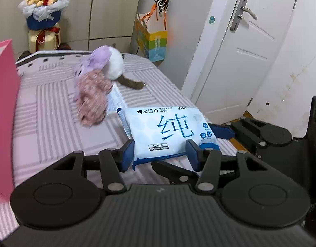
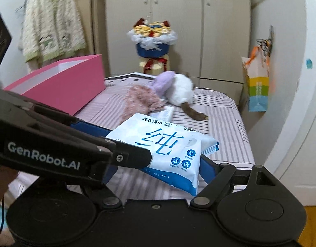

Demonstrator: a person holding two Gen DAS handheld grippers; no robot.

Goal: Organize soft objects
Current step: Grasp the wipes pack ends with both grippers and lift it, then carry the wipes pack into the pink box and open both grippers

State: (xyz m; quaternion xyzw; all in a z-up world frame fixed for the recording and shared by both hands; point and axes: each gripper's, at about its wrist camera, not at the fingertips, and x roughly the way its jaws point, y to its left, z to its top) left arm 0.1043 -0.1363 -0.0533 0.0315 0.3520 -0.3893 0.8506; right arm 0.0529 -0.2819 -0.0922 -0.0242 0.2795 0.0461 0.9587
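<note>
Blue-and-white wet-wipes pack [image 1: 168, 131] lifted off striped bed [image 1: 55, 107], probably bound for pink box [image 2: 61, 86]; left claw [image 1: 160, 154] and right claw [image 2: 158, 160] each clamped on it.

Both grippers are black with blue finger pads. The left gripper [image 1: 160, 154] has round silver screws. The right gripper [image 2: 158, 164] looks the same. White letters say GenRobot.AI.

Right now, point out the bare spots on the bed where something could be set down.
Bare striped sheet lies between the pink box and the soft toy, nearest the left gripper. A smaller strip lies beyond the toy's brown tail, toward the bed's far edge. The middle is crowded: the toy and the wipes pack lie close together.
</note>
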